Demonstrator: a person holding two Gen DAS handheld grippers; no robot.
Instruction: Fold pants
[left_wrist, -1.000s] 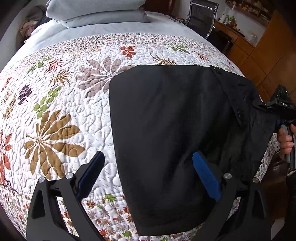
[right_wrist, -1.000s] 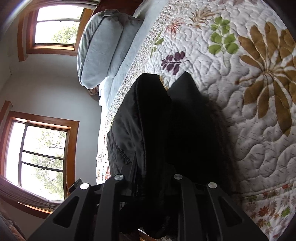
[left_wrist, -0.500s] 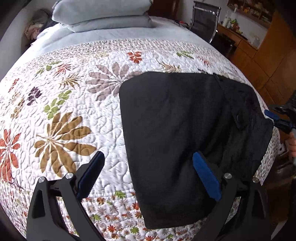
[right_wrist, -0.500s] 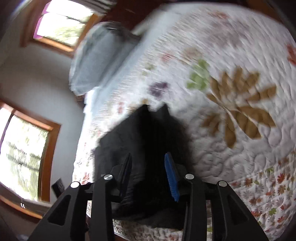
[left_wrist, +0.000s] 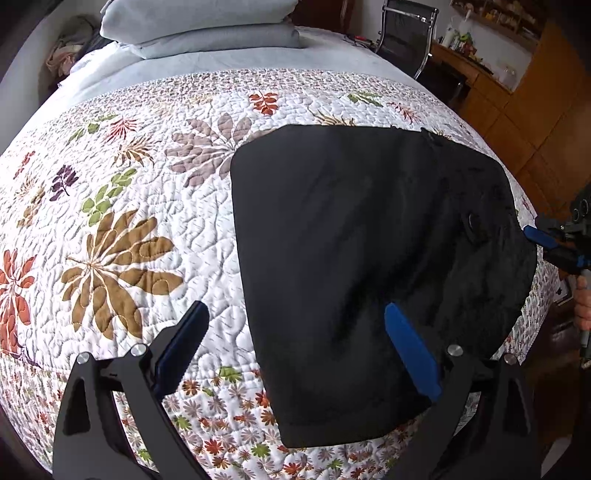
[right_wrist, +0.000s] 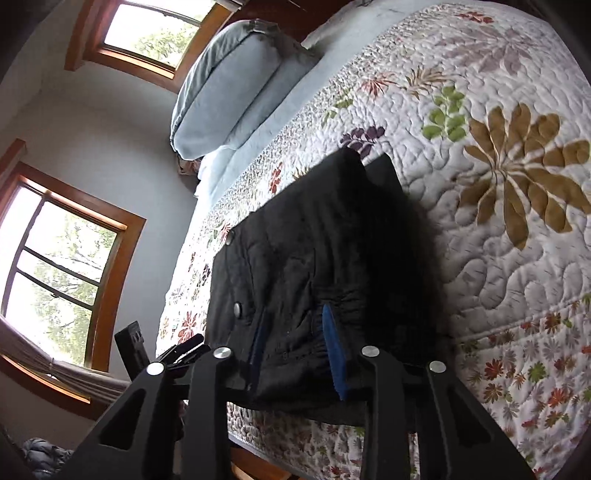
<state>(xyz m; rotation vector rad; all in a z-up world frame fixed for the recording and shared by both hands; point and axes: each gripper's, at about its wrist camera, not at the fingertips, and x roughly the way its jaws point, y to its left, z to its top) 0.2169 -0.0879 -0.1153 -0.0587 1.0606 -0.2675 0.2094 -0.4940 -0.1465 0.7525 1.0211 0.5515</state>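
Setting: a bed (left_wrist: 155, 236) under a white quilt printed with leaves and flowers, two pale blue pillows (left_wrist: 207, 26) stacked at its head.
Pants: the black pants (left_wrist: 362, 266) lie folded into a compact panel on the quilt, near the bed's foot edge and toward its right side as seen from the left wrist view; one end reaches the quilt's flowered border.
Waist end: in the right wrist view the pants (right_wrist: 317, 266) show the gathered waistband and two metal snaps, with this end at the side edge of the bed.
Left claw: the left claw (left_wrist: 295, 354) hangs above the foot edge with its jaws spread wide, one blue pad over bare quilt, the other over black cloth; nothing is between them.
Right claw: the right claw (right_wrist: 295, 354) is narrow and closing, its blue pads framing the waistband from just off the bed's edge; the left wrist view shows it (left_wrist: 546, 247) clear of the fabric, gripping nothing.
Person: part of a hand (left_wrist: 581, 302) holds the right claw's handle at the frame's edge.
Background: wood-framed windows (right_wrist: 62, 273), a black office chair (left_wrist: 406, 33), wooden cabinets (left_wrist: 535, 122).
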